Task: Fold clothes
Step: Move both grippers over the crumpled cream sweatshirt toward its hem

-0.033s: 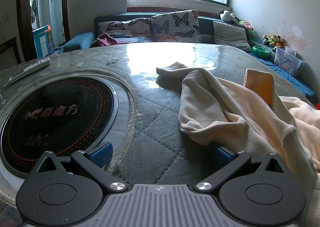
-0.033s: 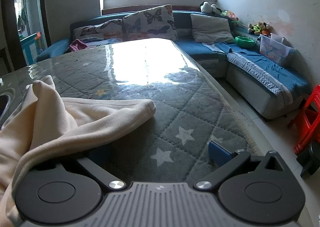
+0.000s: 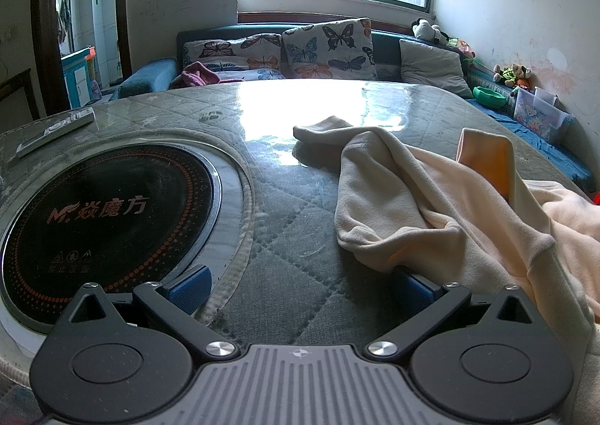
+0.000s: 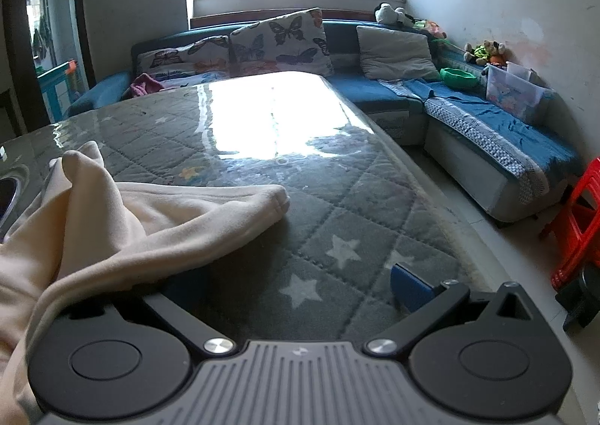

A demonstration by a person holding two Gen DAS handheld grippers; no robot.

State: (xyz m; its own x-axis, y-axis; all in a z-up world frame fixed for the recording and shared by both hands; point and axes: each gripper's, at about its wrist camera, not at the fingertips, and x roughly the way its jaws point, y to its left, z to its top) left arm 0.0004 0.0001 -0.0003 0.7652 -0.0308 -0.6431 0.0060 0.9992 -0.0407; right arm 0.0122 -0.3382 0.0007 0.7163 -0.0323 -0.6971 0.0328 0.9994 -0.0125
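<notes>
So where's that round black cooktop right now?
In the left wrist view, the cooktop is set into the quilted table at the left, with the cream garment lying apart on its right.

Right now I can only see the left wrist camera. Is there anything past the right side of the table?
Observer: Yes. The right wrist view shows a red stool on the floor beside the table.
Operator: Is the right gripper holding the shirt?
Observer: No. The right gripper is wide open, and the cream shirt drapes over its left finger only.
Operator: Where does the shirt end on that side?
Observer: One sleeve stretches out flat, its cuff lying on the table's quilted cover above the white stars.
</notes>
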